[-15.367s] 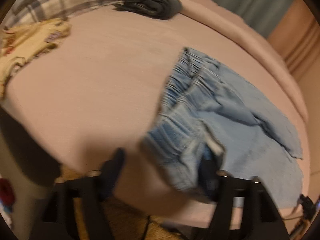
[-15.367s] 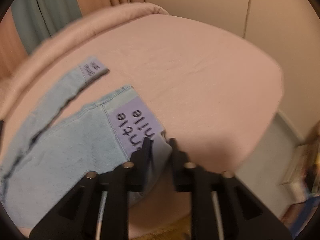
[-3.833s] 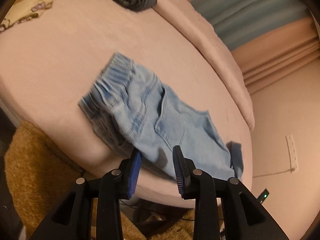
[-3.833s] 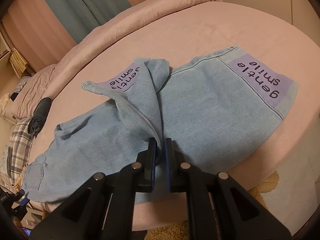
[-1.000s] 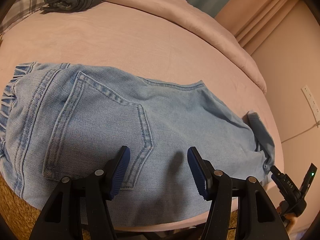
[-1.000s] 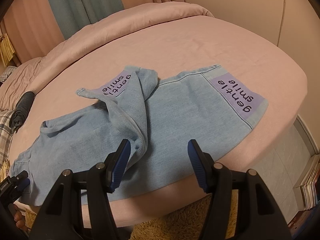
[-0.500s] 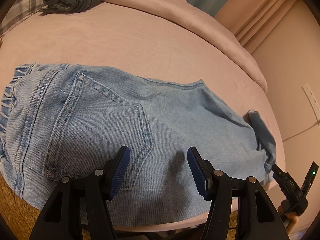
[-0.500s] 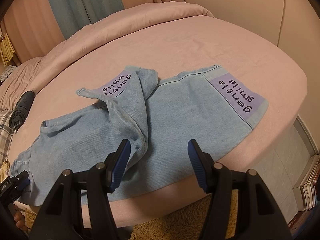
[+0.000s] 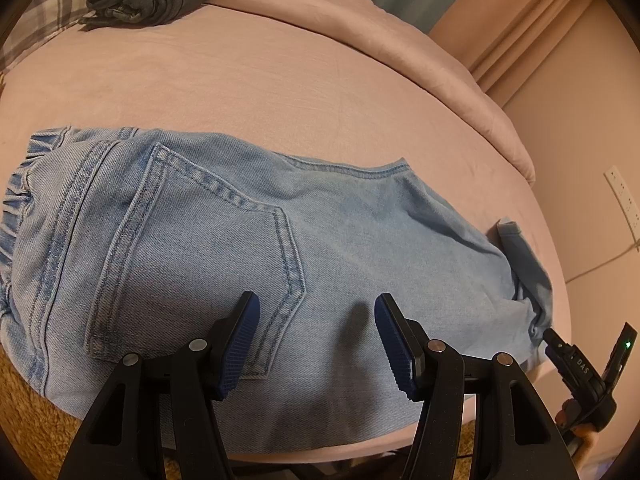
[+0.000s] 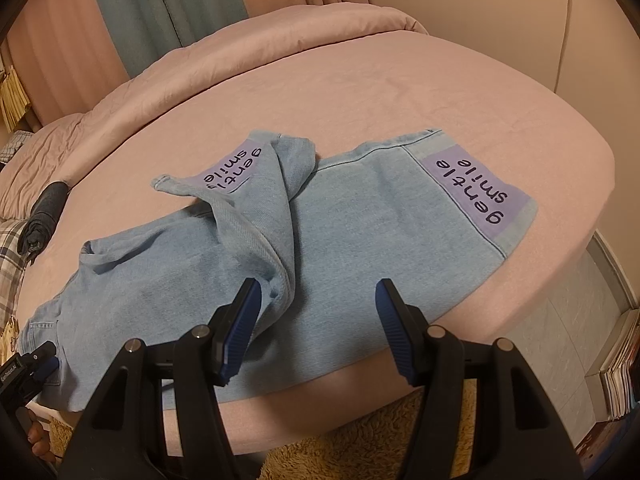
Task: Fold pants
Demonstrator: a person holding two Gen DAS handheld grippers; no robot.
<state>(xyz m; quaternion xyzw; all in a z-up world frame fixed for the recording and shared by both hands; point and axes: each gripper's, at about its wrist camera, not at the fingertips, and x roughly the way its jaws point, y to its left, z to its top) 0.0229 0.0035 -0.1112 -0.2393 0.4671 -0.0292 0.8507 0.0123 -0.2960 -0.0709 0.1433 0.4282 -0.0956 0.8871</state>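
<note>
Since a few seconds ago, both grippers are letting go: the left gripper (image 9: 316, 334) and right gripper (image 10: 316, 320) are hovering half open and empty over the pants (image 10: 360, 248), which are lying spread across the bed (image 10: 360, 92). One leg (image 10: 260, 200) is lying twisted over the other, so the flattening step is seeming unfinished, and the next move is calling for a grip on that leg's hem to straighten it. No container is showing.

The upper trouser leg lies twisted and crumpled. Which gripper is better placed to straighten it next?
Probably the right gripper: open, its jaws stand by the crumpled leg. The left gripper, open, faces the back pocket.
</note>
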